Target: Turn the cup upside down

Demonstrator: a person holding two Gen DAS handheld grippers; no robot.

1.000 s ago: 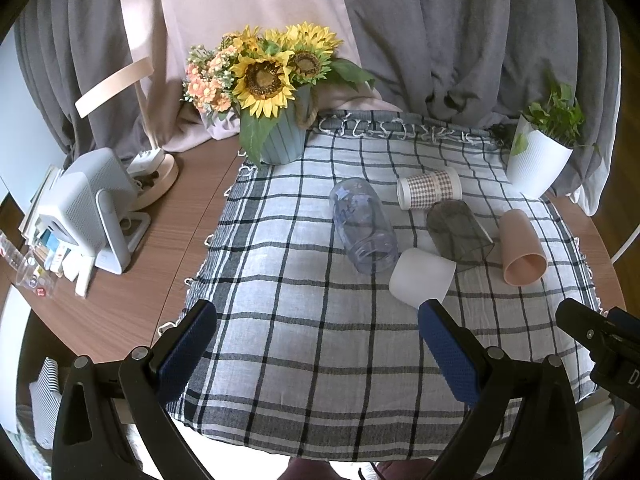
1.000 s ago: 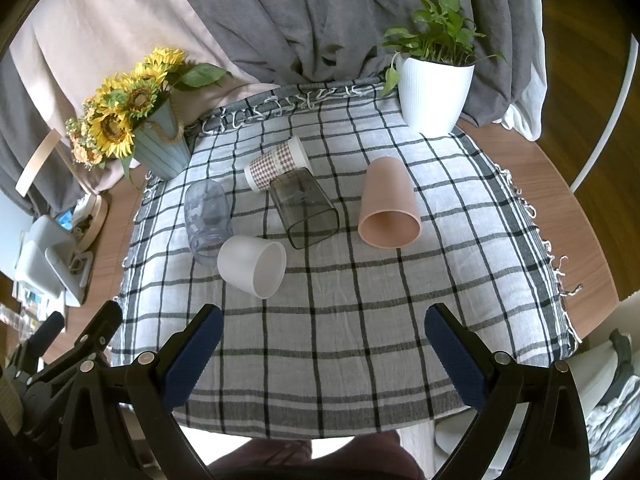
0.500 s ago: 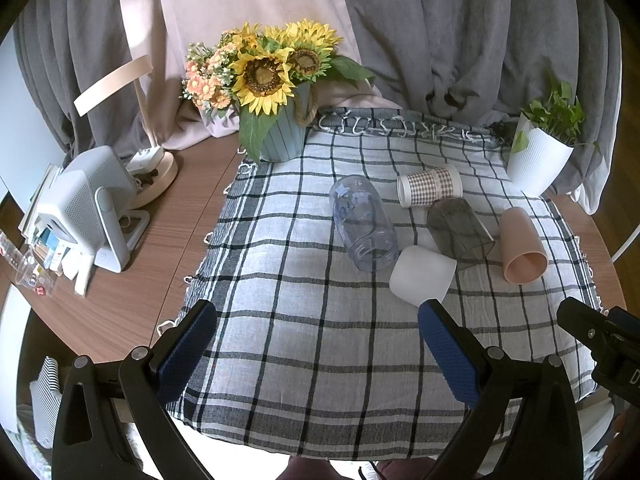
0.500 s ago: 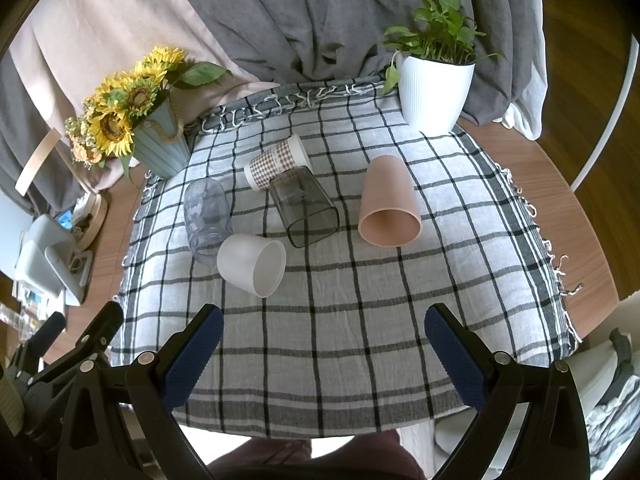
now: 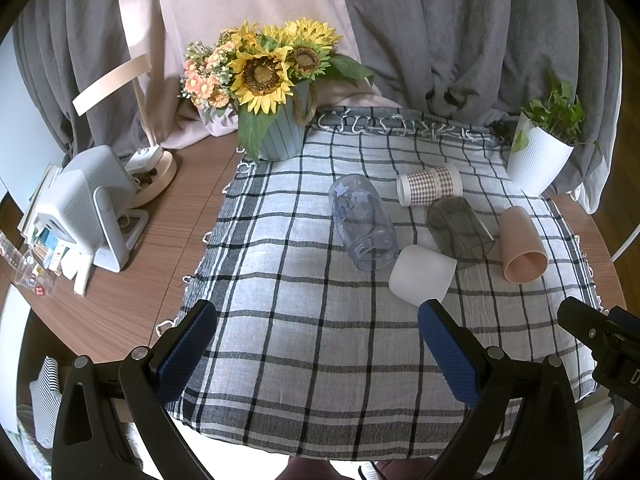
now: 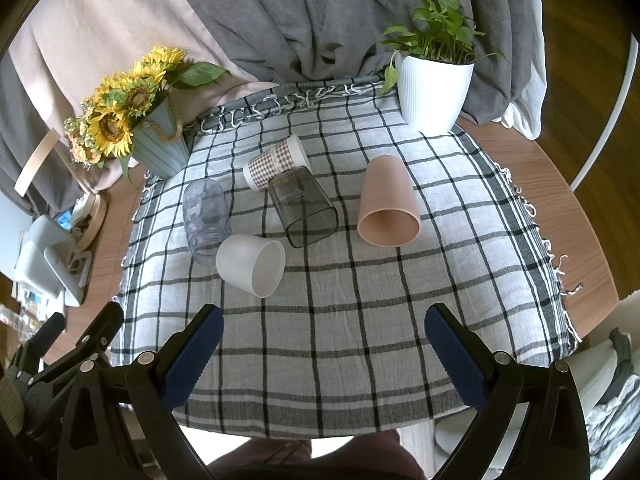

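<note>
1. Cups, five, all lying on their sides on the checked cloth (image 6: 360,320), grouped near its centre and toward 12 o'clock from both grippers.
2. White cup (image 6: 251,264) (image 5: 422,276): nearest item to the grippers; at 11 o'clock in the right wrist view, mouth facing 4 o'clock. In the left wrist view it lies just beyond the right finger's tip, at 1 o'clock.
3. Clear blue-tinted cup (image 6: 205,216) (image 5: 363,222): beside the white cup, apparently touching it, mouth toward the viewer.
4. Smoky grey square cup (image 6: 303,208) (image 5: 460,226): centre of the group, mouth toward 5 o'clock in the right wrist view.
5. Gingham paper cup (image 6: 276,162) (image 5: 430,184): behind the grey one, touching or just beside it; white rim.
6. Pink cup (image 6: 388,202) (image 5: 522,244): apart from the others, at 1 o'clock in the right wrist view, mouth toward the viewer.
7. Left gripper (image 5: 316,340): blue-padded jaws spread wide, nothing between them, held over the cloth's near edge.
8. Right gripper (image 6: 324,344): jaws likewise spread wide, nothing held, over the near edge.
9. Sunflower pot (image 5: 280,136): 11 o'clock, at the cloth's far corner.
10. White planter (image 6: 434,92): 1 o'clock, with green plant.
11. Round wooden table (image 6: 560,208): under the cloth; small white device (image 5: 88,208) at 9 o'clock.
</note>
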